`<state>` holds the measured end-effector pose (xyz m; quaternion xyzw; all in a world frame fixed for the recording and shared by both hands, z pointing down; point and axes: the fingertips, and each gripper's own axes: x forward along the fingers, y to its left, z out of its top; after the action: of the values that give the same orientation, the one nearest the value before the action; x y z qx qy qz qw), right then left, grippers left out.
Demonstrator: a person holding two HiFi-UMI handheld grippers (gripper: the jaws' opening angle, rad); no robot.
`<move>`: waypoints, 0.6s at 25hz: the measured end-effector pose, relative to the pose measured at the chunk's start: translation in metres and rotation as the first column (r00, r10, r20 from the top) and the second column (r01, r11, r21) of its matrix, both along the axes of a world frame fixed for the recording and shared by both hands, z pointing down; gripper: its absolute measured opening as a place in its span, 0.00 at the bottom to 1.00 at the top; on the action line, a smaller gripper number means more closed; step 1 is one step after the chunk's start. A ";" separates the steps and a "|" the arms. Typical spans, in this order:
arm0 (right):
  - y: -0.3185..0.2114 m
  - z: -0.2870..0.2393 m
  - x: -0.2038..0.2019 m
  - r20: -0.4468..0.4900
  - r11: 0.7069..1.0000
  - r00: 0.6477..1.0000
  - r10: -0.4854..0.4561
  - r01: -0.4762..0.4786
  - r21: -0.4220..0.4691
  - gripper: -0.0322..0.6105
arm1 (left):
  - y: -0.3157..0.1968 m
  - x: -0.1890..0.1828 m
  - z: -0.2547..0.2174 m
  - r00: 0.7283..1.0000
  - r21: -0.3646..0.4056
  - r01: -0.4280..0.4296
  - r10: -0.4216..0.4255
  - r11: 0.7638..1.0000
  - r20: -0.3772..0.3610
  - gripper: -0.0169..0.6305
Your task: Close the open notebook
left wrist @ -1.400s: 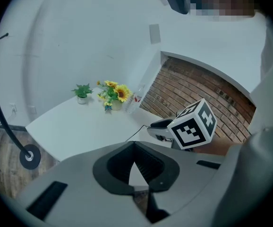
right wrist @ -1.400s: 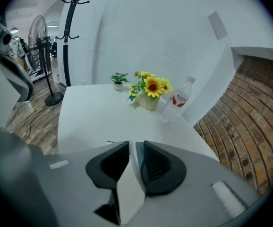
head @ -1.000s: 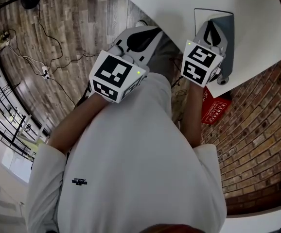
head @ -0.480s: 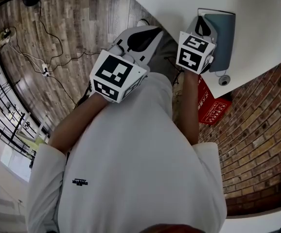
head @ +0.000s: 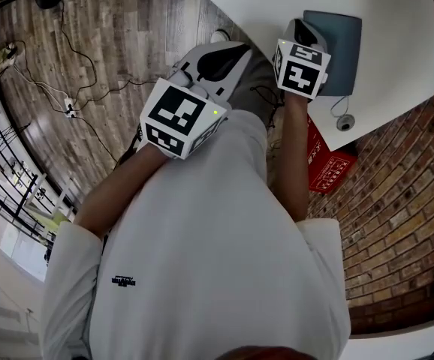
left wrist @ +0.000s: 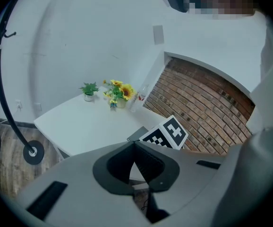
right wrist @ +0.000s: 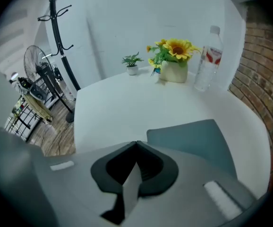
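The teal notebook (head: 339,47) lay shut and flat near the edge of the white worktop (head: 382,6). My right gripper (head: 299,27) hovered at its corner, fingers pressed together on nothing. My left gripper (left wrist: 135,144) hung off the worktop, over the wooden floor (head: 112,36), fingers likewise closed and empty.

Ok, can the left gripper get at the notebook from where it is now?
Probably not directly. The left gripper, jaws together, sits off the table, and the right gripper, also shut, stands between it and the teal notebook, over its near edge. It would likely have to go round.
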<state>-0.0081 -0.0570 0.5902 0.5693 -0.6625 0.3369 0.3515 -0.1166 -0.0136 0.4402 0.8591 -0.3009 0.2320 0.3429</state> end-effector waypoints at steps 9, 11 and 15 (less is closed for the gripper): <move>0.008 -0.013 -0.007 0.131 0.999 0.991 -0.023 0.019 0.035 0.07 | 0.003 0.006 -0.006 1.000 0.010 -0.005 0.005 1.000 0.001 0.04; 0.010 -0.018 -0.008 0.156 0.999 0.988 -0.017 0.010 0.048 0.07 | 0.005 0.008 -0.008 1.000 0.013 -0.005 0.005 1.000 0.000 0.04; 0.018 -0.029 -0.011 0.186 0.998 0.983 -0.011 0.000 0.056 0.07 | 0.008 0.012 -0.017 1.000 0.028 -0.008 0.008 1.000 -0.008 0.04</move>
<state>-0.0189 -0.0394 0.5611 0.5431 -0.7032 0.3689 0.2730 -0.1045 -0.0052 0.4230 0.8659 -0.2993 0.2257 0.3311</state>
